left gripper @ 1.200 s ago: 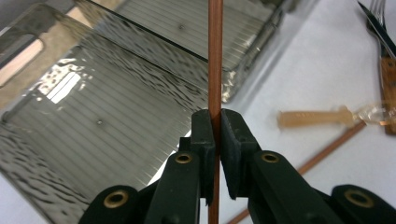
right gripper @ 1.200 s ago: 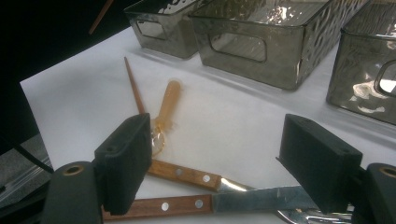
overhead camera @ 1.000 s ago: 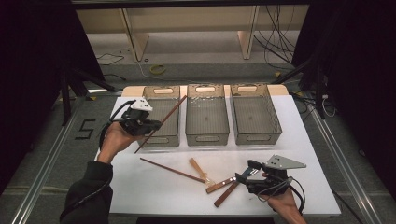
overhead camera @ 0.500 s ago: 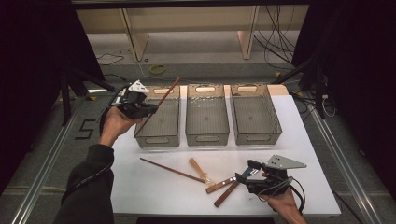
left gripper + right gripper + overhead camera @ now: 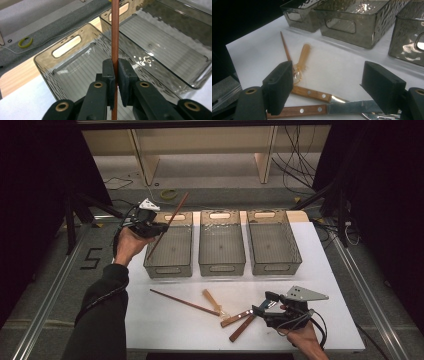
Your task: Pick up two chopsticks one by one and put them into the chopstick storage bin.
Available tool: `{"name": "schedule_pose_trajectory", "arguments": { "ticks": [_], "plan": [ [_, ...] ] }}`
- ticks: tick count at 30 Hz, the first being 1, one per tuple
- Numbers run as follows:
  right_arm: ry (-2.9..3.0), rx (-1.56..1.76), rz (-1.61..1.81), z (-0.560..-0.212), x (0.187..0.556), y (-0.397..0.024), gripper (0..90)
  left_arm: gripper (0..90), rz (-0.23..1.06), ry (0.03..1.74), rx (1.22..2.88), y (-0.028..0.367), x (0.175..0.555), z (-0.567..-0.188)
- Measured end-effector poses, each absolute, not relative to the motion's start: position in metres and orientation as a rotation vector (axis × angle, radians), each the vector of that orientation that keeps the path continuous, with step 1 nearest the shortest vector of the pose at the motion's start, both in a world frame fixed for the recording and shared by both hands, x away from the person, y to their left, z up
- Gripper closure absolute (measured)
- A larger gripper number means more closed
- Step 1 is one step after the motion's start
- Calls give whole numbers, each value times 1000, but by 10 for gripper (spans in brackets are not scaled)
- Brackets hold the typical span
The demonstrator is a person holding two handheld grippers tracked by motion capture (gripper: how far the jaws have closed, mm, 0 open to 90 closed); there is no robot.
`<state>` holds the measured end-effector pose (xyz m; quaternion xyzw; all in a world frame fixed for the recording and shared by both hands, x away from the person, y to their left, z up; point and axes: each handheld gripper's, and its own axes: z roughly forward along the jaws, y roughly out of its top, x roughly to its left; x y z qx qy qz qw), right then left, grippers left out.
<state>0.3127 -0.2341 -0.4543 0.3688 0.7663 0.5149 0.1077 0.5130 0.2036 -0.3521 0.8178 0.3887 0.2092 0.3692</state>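
Writing is scarce: the one mark I can read is a "5" taped on the floor left of the table. My left gripper is clenched on a chopstick, which slants up and away over the near left corner of the left bin; in the left gripper view the stick runs straight up between the two pads, pinched near its lower part, with the bin's ribbed floor beneath it. My left hand is raised off the table at the bin's left side, forearm coming in from the bottom left in a dark sleeve, wrist bent so the gripper points toward the bins. My right gripper sits low at the near right of the table, jaws spread wide and holding nothing, aimed left at the pieces lying there. In the right gripper view the jaws stand either side of two wooden-handled knives, with an amber spoon and a second chopstick just beyond them on the white top. My right hand rests at the table's near edge. The middle bin and right bin stand in a row beside the left one.
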Motion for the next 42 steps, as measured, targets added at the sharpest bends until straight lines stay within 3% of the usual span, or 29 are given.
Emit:
{"name": "schedule_pose_trajectory", "arguments": {
  "ticks": [42],
  "plan": [
    [2265,1093,1526,-455,313,-234,261,811,422,1187,2113,211,525,-415]
  ]
}}
